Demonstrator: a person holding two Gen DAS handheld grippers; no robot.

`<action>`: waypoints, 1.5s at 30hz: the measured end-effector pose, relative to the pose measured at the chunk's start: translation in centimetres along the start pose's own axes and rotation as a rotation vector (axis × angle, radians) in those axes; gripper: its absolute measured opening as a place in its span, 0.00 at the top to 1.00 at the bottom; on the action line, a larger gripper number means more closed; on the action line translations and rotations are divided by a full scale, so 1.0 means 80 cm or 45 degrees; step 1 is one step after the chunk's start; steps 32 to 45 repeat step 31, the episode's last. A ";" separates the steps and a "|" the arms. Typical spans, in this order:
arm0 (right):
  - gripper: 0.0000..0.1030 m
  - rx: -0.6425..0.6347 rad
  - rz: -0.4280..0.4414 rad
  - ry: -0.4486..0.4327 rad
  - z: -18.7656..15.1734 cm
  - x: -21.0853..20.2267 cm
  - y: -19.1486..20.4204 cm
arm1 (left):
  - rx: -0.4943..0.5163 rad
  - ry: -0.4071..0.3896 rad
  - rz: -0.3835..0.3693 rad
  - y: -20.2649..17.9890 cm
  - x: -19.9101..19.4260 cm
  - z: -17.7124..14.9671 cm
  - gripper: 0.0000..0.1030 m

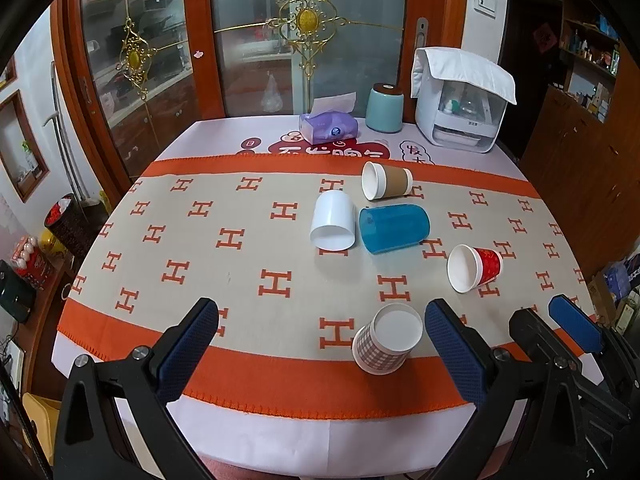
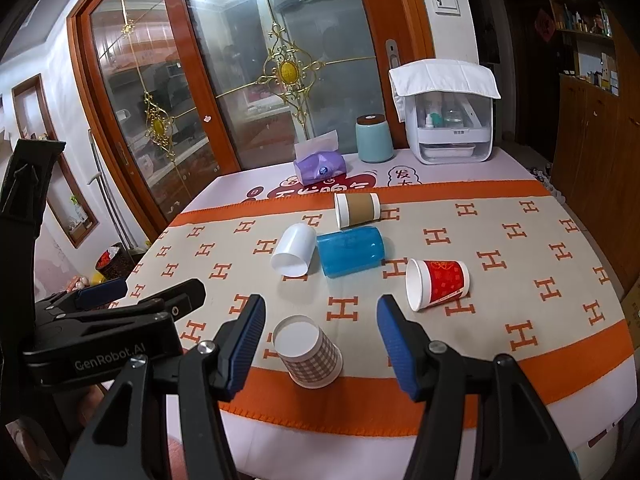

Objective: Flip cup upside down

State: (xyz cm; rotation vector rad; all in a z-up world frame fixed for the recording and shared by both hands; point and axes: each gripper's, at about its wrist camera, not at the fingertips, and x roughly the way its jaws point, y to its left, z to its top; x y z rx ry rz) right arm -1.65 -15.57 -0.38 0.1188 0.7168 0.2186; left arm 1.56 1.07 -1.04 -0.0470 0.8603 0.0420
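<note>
Both tools point(image 1: 320, 344) point(image 2: 320, 336) wide apart, checked cup point(image 2: 308, 352) upside down near table edge point(image 2: 360, 432).

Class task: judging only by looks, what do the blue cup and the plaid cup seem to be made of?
Blue cup: probably plastic, glossy and translucent, since light shows through its wall. Plaid cup: probably paper, matte, with a printed check pattern and a flat white base facing up.
</note>
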 end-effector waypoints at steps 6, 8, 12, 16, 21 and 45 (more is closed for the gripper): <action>0.43 0.002 0.001 0.004 0.000 0.001 0.000 | 0.001 0.000 0.002 0.000 0.000 0.000 0.01; 0.43 0.005 0.001 0.008 -0.004 0.002 0.001 | 0.000 0.002 0.002 0.000 0.000 0.000 0.01; 0.43 0.007 0.002 0.008 -0.005 0.003 0.001 | 0.001 0.009 0.006 0.003 0.002 -0.002 0.01; 0.43 0.009 0.003 0.011 -0.006 0.003 0.002 | 0.005 0.011 0.010 0.004 0.003 -0.002 0.01; 0.43 0.009 0.003 0.010 -0.004 0.004 0.001 | 0.009 0.013 0.013 0.004 0.004 -0.002 0.01; 0.43 0.011 0.008 0.016 -0.007 0.006 0.003 | 0.011 0.020 0.011 0.005 0.007 -0.004 0.01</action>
